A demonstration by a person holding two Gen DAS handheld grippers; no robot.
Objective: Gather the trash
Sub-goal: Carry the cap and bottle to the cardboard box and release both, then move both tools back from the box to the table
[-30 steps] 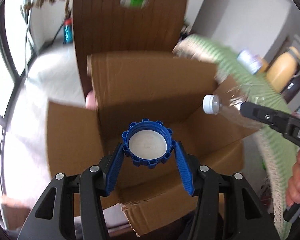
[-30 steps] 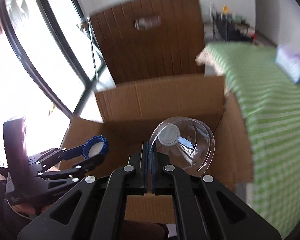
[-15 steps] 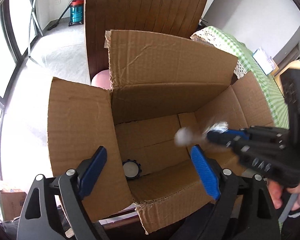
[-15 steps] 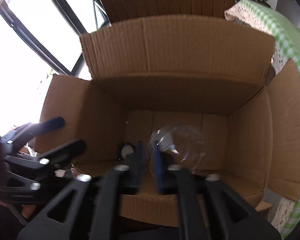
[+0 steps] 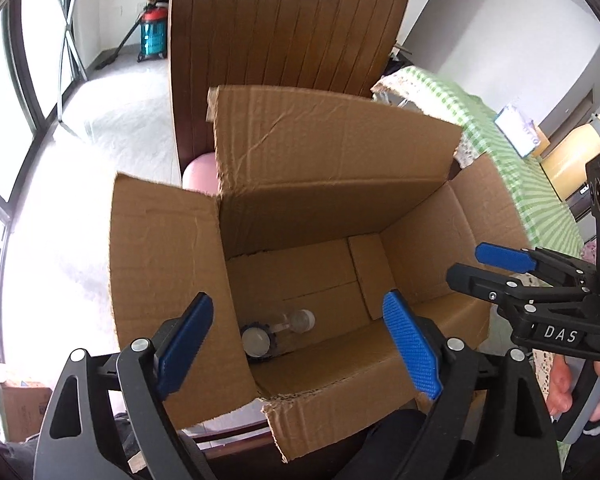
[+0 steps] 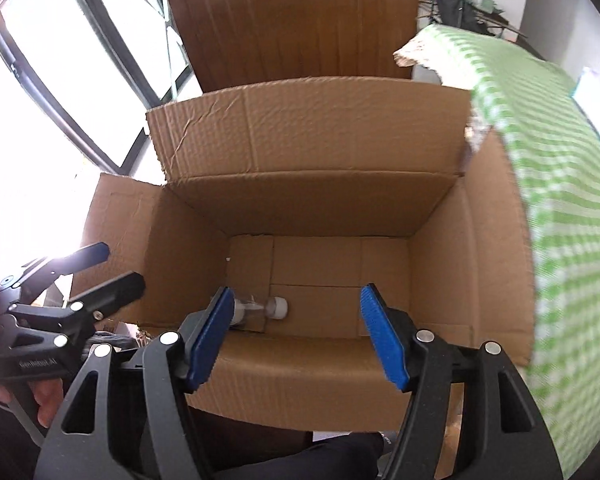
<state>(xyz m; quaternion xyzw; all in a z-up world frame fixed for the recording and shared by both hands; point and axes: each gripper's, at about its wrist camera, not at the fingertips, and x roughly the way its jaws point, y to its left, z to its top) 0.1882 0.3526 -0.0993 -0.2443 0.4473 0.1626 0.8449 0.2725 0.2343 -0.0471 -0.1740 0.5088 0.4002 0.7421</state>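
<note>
An open cardboard box (image 5: 172,280) stands below both grippers. On its floor, near the left wall, lie a blue toothed lid (image 5: 256,338) with a white face and a clear plastic bottle (image 5: 296,320) with a white cap. My left gripper (image 5: 298,306) hangs open over the box with nothing between its blue pads. In the right wrist view the bottle (image 6: 260,308) lies deep in the box (image 6: 440,280), beyond the left fingertip. My right gripper (image 6: 296,292) holds nothing, its jaws opening. Each gripper shows in the other's view: the right gripper (image 5: 470,266), the left gripper (image 6: 120,266).
A brown wooden chair back (image 5: 284,40) rises right behind the box. A table with a green checked cloth (image 5: 500,140) runs along the right. A pink round object (image 5: 198,172) sits behind the box's left flap. Tall windows line the left; a vacuum cleaner (image 5: 154,36) stands far back.
The left gripper opened and the blue lid dropped to the box floor. The right gripper opened and the clear bottle fell in beside the lid.
</note>
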